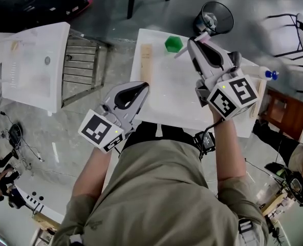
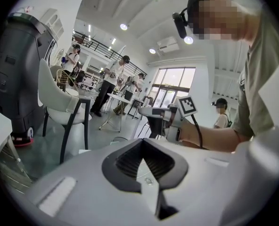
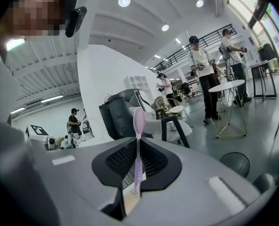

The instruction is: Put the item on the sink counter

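A pink toothbrush stands upright between the jaws of my right gripper, which is shut on its handle. In the head view the right gripper hangs over the far part of the white table, and the toothbrush sticks out across its tip. My left gripper is at the table's left edge, shut with nothing in it; its jaws meet. The white sink counter stands well to the left, across a gap of floor.
A green cup stands on the table just left of the right gripper's tip. A wooden strip lies along the table's left side. A black wire bin is behind the table, a metal rack beside the sink. People stand in the background.
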Motion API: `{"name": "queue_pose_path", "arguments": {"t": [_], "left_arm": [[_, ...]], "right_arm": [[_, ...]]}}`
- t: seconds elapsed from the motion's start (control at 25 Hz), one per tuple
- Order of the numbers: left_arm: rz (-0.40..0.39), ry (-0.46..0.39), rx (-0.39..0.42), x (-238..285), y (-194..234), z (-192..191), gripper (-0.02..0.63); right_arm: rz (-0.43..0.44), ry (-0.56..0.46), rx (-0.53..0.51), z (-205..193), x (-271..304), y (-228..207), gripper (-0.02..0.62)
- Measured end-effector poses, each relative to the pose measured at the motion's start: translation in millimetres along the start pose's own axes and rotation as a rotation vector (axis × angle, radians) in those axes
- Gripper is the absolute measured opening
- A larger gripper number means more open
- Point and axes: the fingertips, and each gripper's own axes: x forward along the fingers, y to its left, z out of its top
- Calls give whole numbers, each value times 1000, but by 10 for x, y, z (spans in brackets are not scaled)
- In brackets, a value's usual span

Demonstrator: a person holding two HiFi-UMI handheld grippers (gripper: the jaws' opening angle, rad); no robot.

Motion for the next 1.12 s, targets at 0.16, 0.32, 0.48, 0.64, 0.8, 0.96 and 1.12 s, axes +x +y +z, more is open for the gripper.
{"name": "queue_pose_path", "arguments": {"t": [0.16,0.32,0.48,0.64,0.8,0.96,1.12], "left_arm": [[1,5,-6,26,18,-29,6],[5,11,-13,43,30,-62,6],[14,15,-19,38,65,-87,6],[26,21,-28,24,96,-114,6],[33,27,-36,20,120,-149,6],[37,28,-41,29,149,-159,6],[38,28,-47,33,169,-169,6]], "right_arm": [[-4,1,-16,-14,86,-59,32],[-5,2,-29,-63,166,-119,32],[-4,11,-37,-122,252,-171,32],[-4,20,-40,-188,327,-235,32],[-7,38,-45,-270,392,-297,32],[-8,58,-53,-349,458,-343,32],[-6,77,-65,-416,515,-361,32]]}}
